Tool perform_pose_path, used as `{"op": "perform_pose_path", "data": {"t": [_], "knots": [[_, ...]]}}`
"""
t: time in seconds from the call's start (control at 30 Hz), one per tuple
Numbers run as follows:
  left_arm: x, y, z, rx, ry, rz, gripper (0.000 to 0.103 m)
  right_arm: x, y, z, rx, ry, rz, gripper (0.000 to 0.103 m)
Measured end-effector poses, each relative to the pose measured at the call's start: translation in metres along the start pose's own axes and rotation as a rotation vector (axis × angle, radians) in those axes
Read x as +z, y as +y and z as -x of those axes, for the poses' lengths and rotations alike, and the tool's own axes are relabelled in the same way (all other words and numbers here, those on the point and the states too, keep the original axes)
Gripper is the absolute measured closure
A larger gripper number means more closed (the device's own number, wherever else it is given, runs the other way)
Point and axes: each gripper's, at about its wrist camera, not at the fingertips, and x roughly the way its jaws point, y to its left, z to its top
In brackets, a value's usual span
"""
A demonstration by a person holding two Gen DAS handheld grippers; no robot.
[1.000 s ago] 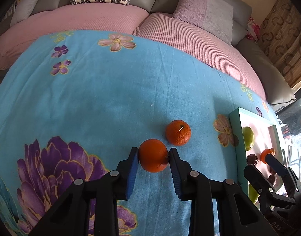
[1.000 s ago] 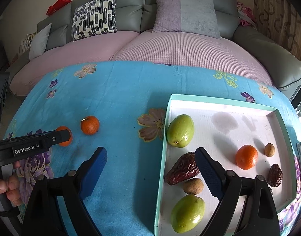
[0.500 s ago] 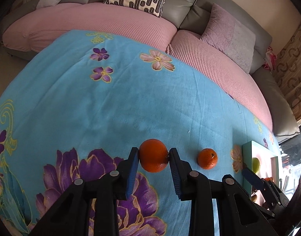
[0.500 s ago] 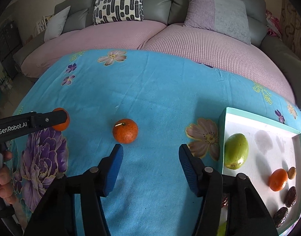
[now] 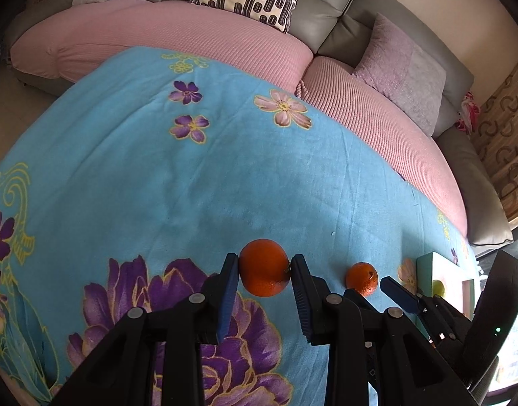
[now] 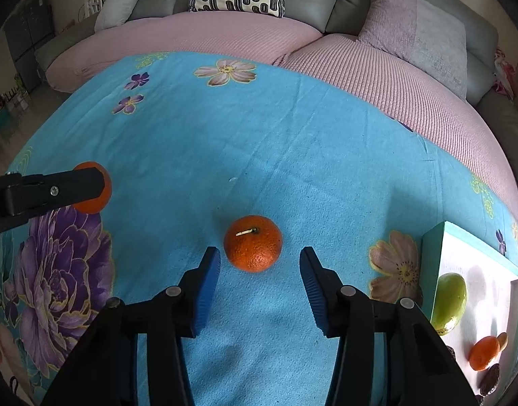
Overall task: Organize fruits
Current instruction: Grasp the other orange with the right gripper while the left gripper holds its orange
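Left tool (image 5: 264,269) pinches a smooth round orange (image 5: 264,267); right tool (image 6: 260,264), spread, flanks the pebbly stemmed mandarin (image 6: 253,243) on fuzzy blue floral blanket (image 6: 259,135).

Smooth orange (image 5: 264,267) clamped, lifted; stemmed orange (image 6: 253,243) on blue cloth, stem up.

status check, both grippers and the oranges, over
Left gripper shut on one orange. Right gripper open, jaws either side of second orange lying on the blue cloth. Nothing between it and the tray.
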Motion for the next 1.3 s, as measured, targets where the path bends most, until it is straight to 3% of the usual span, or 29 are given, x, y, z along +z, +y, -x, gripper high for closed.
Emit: {"op": "perform_pose_path", "data": {"t": [0.27, 0.37, 0.6, 0.93, 1.3], "knots": [[0.000, 0.000, 0.000, 0.000, -0.001, -0.003, 0.069, -0.001, 0.002, -0.004, 0.002, 0.004, 0.007, 0.058], [0.000, -0.001, 0.000, 0.001, -0.002, -0.003, 0.069, -0.001, 0.003, -0.004, 0.020, 0.003, 0.009, 0.066], [0.000, -0.005, 0.000, 0.001, 0.001, -0.012, 0.069, -0.004, 0.005, 0.004, 0.024, -0.007, 0.019, 0.068], [-0.004, -0.013, 0.005, 0.005, -0.006, -0.038, 0.069, -0.020, -0.008, 0.046, -0.001, -0.049, -0.031, 0.068], [-0.013, -0.041, 0.020, 0.004, -0.029, -0.134, 0.069, -0.055, -0.031, 0.095, -0.021, -0.084, -0.145, 0.068]]}}
